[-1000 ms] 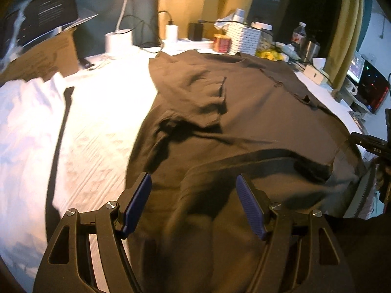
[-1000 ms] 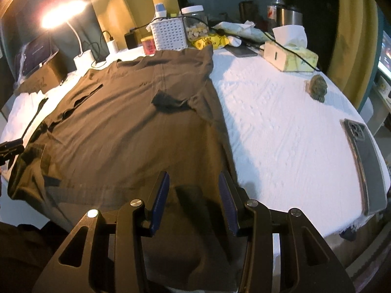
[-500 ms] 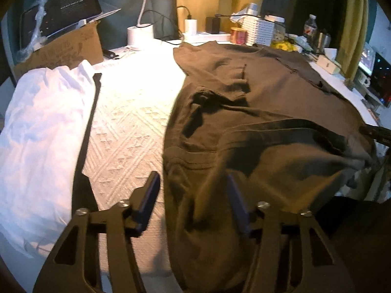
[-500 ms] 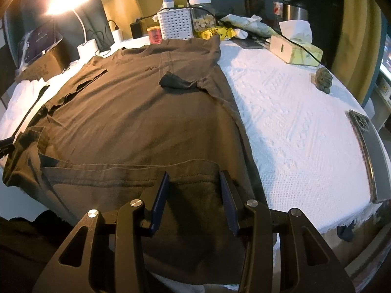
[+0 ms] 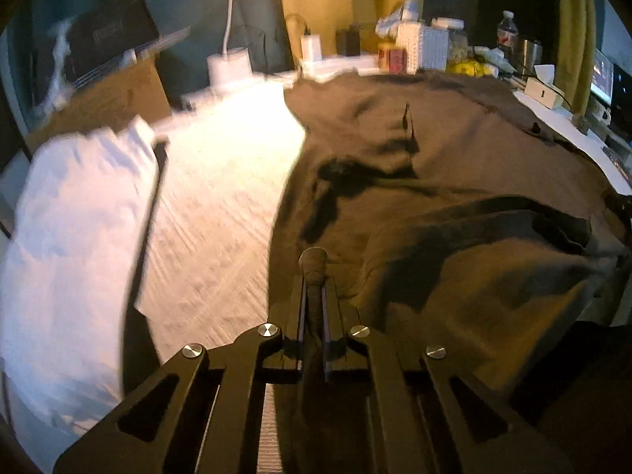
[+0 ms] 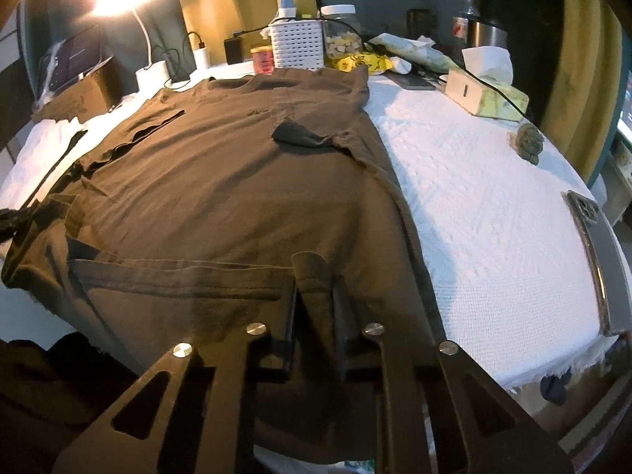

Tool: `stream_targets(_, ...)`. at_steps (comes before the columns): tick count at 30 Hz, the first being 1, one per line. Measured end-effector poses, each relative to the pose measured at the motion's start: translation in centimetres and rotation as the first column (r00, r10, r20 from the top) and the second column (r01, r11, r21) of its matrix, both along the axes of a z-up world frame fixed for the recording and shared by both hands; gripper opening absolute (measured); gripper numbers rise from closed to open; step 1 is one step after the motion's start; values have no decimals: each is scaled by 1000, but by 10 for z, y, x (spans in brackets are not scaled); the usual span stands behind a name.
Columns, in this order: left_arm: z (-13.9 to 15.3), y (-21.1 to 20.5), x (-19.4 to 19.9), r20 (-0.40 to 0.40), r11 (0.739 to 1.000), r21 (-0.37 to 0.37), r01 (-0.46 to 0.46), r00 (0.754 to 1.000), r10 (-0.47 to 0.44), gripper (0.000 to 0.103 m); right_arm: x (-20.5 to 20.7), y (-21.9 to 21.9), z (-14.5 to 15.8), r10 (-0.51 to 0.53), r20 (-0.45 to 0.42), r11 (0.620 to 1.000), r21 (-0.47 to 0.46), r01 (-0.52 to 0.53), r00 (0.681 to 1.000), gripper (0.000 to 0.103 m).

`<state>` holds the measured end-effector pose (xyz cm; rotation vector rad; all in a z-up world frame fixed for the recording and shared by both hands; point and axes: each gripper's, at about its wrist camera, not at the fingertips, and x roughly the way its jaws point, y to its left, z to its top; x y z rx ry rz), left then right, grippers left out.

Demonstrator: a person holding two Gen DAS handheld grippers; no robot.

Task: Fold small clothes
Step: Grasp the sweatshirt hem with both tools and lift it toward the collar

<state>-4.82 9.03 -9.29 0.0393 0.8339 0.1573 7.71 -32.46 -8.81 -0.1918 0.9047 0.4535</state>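
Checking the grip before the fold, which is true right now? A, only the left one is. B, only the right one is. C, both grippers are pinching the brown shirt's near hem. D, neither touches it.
C: the left gripper and the right gripper each have a bunch of the brown shirt clamped between their pads.

Matt brown cotton-like cloth shirt [image 6: 221,181], rough white woven bedspread [image 6: 493,213] with raised pattern, matt black plastic gripper fingers [image 6: 343,308] with shiny metal screws, perforated white plastic basket [image 6: 298,49], glossy phone case [image 6: 600,260]
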Motion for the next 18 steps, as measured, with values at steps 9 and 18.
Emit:
stream_targets(9,27,5,-9,88,999,24,-31,996,29,5,-1,-1,22,-12,77,1000,26,11,997,13)
stream_targets(18,42,10,-5,121,998,14,-54,991,52,5,16,-17,49,-68,144,996,60,60,987,13)
